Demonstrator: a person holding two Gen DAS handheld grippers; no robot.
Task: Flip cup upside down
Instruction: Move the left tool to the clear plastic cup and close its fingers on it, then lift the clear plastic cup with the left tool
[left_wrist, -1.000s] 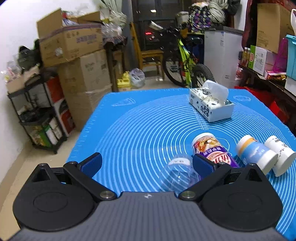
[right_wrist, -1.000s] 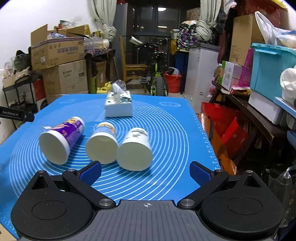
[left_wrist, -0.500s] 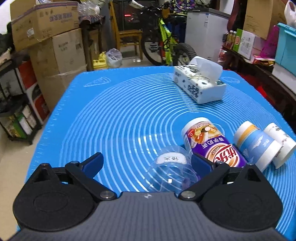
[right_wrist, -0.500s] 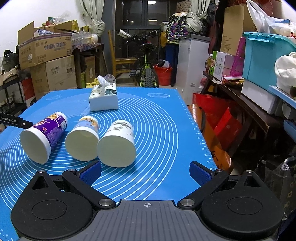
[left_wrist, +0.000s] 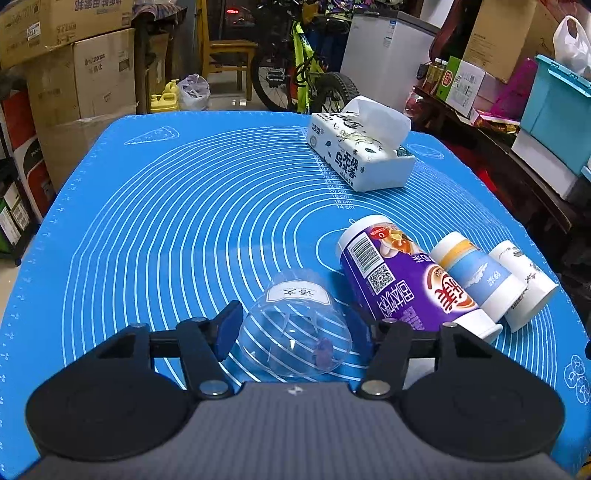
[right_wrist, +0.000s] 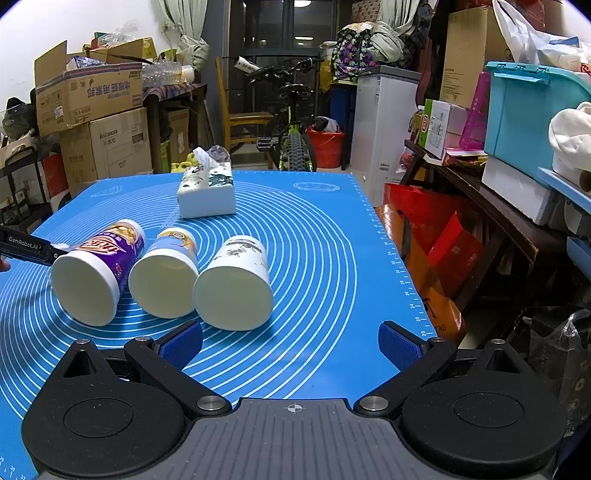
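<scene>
A clear plastic cup (left_wrist: 295, 328) lies on its side on the blue mat (left_wrist: 184, 229), its mouth toward me. My left gripper (left_wrist: 293, 326) has closed its blue pads on both sides of this cup. Three more cups lie on their sides to its right: a purple one (left_wrist: 402, 284), a blue-and-white one (left_wrist: 476, 277) and a white one (left_wrist: 524, 280). In the right wrist view they show mouth-first: purple (right_wrist: 96, 273), blue-and-white (right_wrist: 164, 275), white (right_wrist: 236, 284). My right gripper (right_wrist: 291, 345) is open and empty, just in front of the white cup.
A tissue box (left_wrist: 360, 151) stands at the far side of the mat, also in the right wrist view (right_wrist: 207, 192). The mat's right edge (right_wrist: 391, 254) drops off to red bags and a cluttered shelf. Boxes and a bicycle stand behind the table.
My left gripper moved forward and down over the clear cup and closed its fingers onto it. My right gripper drew a little closer to the three cups.
</scene>
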